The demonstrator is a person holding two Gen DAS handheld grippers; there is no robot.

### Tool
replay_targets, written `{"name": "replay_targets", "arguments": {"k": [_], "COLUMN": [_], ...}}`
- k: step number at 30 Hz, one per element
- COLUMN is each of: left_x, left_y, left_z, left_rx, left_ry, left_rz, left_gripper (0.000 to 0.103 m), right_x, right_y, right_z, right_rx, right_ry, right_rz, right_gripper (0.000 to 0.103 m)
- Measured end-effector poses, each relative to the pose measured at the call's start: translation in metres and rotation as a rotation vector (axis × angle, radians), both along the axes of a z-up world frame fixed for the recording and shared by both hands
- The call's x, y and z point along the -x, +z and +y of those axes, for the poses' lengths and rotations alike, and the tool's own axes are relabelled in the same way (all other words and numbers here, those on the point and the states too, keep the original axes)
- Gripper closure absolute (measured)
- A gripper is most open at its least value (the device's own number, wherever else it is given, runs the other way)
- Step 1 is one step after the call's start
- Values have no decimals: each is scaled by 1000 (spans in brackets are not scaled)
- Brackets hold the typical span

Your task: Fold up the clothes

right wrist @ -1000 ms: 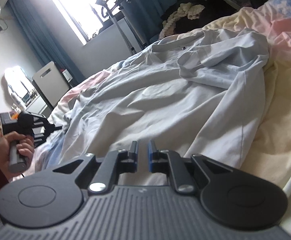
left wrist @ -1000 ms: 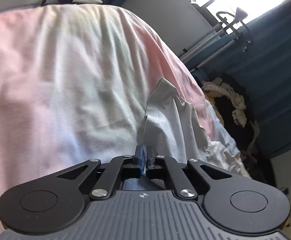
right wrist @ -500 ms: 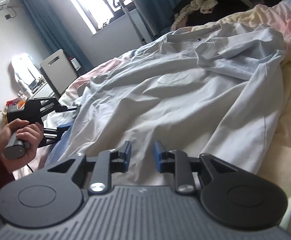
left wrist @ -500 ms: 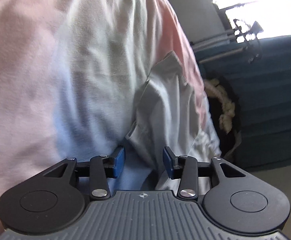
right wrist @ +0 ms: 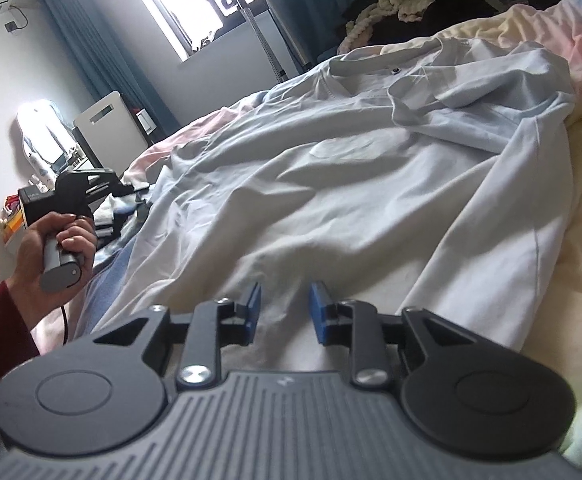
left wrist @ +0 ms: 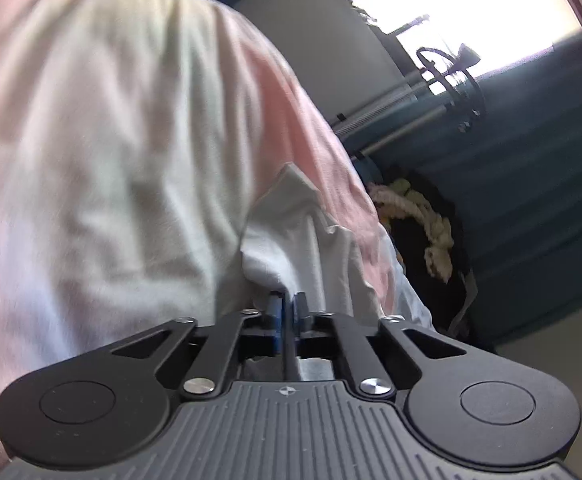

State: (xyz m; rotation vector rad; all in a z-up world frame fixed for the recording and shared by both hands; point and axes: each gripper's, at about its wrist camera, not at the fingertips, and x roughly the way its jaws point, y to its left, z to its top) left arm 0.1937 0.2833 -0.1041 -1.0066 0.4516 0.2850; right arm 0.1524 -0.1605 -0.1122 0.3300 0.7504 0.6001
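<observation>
A pale blue shirt (right wrist: 351,184) lies spread and wrinkled on the bed, collar at the far end. My right gripper (right wrist: 285,308) is open just above the shirt's near hem, holding nothing. My left gripper (left wrist: 287,308) is shut on an edge of the shirt (left wrist: 291,240), which rises in a fold just ahead of the jaws. In the right wrist view the left gripper (right wrist: 103,184) sits at the shirt's left edge, held by a hand in a red sleeve.
A pink, cream and pale yellow bedsheet (left wrist: 111,140) covers the bed (right wrist: 551,272). A dark pile with a cream knitted item (right wrist: 391,8) lies at the far end. Blue curtains (left wrist: 531,200), a window and a metal stand (right wrist: 251,8) are behind. A white appliance (right wrist: 111,128) stands left.
My left gripper opened half a second ago and has now shut on the shirt edge. My right gripper has opened wider and stays at the near hem.
</observation>
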Motion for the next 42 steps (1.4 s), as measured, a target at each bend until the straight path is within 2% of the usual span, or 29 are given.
{"name": "replay_targets", "arguments": {"k": [7, 11, 14, 17, 19, 22, 26, 28, 29, 30, 33, 38, 40, 42], "left_x": [-11, -37, -58, -74, -82, -85, -79, -73, -69, -63, -52, -70, -81, -96], "left_y": [46, 88, 120, 134, 135, 119, 87, 77, 74, 74, 80, 78, 75, 69], "left_z": [-35, -76, -127, -186, -229, -282, -322, -324, -322, -316, -289, -239, -231, -225], "left_rx": [-214, -395, -562, -687, -752, -812, -806, -777, -763, -754, -730, -663, -656, -613], "left_ry": [-95, -189, -312, -451, -551, -687, -855, -922, -941, -946, -918, -754, -708, -670], "left_rz": [7, 30, 27, 31, 32, 48, 85, 77, 62, 37, -3, 100, 132, 191], "left_gripper": [101, 101, 101, 101, 101, 101, 91, 77, 62, 53, 52, 52, 52, 52], "right_x": [1, 5, 7, 7, 6, 4, -1, -2, -2, -2, -1, -2, -3, -4], "right_y": [1, 5, 10, 14, 15, 9, 1, -1, -1, -1, 2, 4, 3, 1], "right_z": [-2, -5, -8, -15, -21, -32, -45, -49, -51, -53, -54, -49, -46, -43], "right_rx": [-14, -37, -49, -70, -84, -106, -151, -160, -165, -172, -184, -187, -175, -165], "right_ry": [-4, 2, 3, -12, -26, -61, -92, -106, -111, -116, -128, -125, -121, -117], "right_rz": [9, 10, 1, -4, 0, 38, 90, 102, 106, 109, 108, 102, 103, 108], "right_gripper": [73, 73, 73, 73, 73, 73, 73, 73, 73, 73, 73, 73, 73, 73]}}
